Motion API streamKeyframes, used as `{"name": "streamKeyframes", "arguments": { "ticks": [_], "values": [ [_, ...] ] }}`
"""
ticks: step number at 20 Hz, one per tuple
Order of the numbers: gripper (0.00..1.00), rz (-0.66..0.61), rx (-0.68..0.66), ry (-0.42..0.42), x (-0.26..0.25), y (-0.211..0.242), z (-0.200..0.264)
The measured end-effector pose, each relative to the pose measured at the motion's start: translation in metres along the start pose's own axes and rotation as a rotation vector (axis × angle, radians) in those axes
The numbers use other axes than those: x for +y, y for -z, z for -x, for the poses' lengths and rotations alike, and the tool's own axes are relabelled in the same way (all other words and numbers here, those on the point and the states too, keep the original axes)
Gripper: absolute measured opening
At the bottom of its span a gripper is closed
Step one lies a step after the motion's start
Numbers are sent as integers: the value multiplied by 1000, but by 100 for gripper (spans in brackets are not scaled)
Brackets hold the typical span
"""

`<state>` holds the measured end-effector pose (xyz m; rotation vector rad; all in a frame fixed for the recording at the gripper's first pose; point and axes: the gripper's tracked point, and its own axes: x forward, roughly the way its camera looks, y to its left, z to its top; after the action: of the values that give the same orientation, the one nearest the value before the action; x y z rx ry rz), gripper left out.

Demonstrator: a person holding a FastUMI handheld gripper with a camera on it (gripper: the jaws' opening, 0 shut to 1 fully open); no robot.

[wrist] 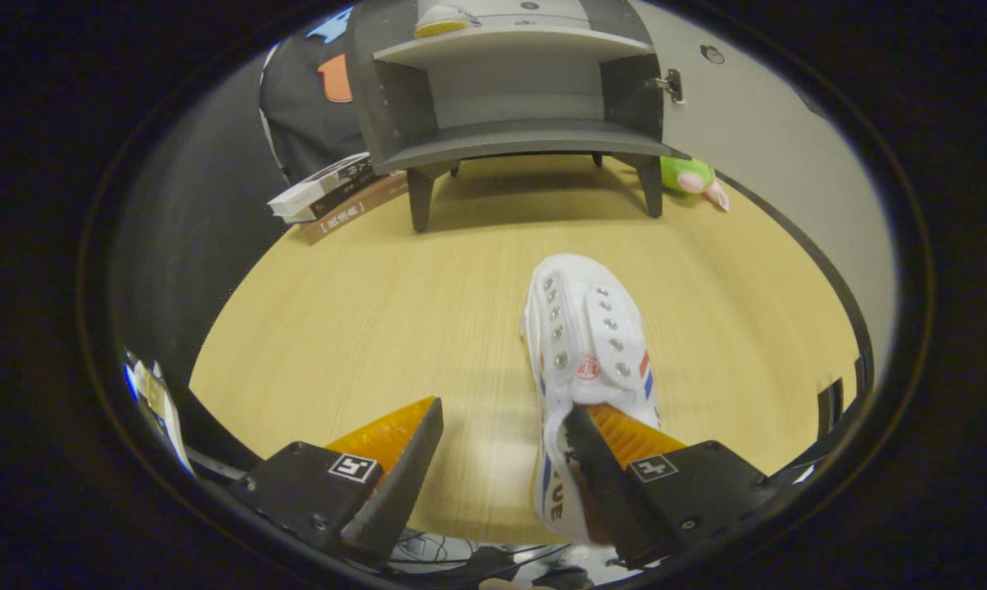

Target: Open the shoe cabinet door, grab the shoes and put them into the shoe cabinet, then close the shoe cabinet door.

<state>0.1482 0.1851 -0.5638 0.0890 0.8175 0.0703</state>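
A white lace-less sneaker (585,328) with red and blue stripes lies on the wooden table (362,328), toe pointing toward the cabinet. My gripper (505,410) is open wide at the shoe's heel end. The right finger (599,459) reaches into the shoe's opening, while the left finger (407,459) stands apart over bare table, so the shoe's left side wall lies between them. Beyond the shoe stands the grey shoe cabinet (526,139), its door (755,147) swung open to the right. Another shoe (446,20) rests on its upper shelf; the lower shelf is bare.
A stack of books (337,195) lies on the table left of the cabinet's legs. A green plush toy (690,175) sits by the cabinet's right leg, under the open door. The table's curved front edge runs just under my fingers.
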Motion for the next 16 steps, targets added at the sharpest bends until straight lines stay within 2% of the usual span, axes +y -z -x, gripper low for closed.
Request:
{"name": "streamKeyframes", "arguments": {
  "ticks": [6,8,11,13,16],
  "values": [
    [96,-25,-13,33,-3,-16,-20],
    [87,-46,-14,47,-9,-18,-20],
    [54,-67,-27,77,-25,-19,-20],
    [25,-63,-43,61,-24,-21,-17],
    [15,-12,-73,89,-23,-24,-17]
  ]
}}
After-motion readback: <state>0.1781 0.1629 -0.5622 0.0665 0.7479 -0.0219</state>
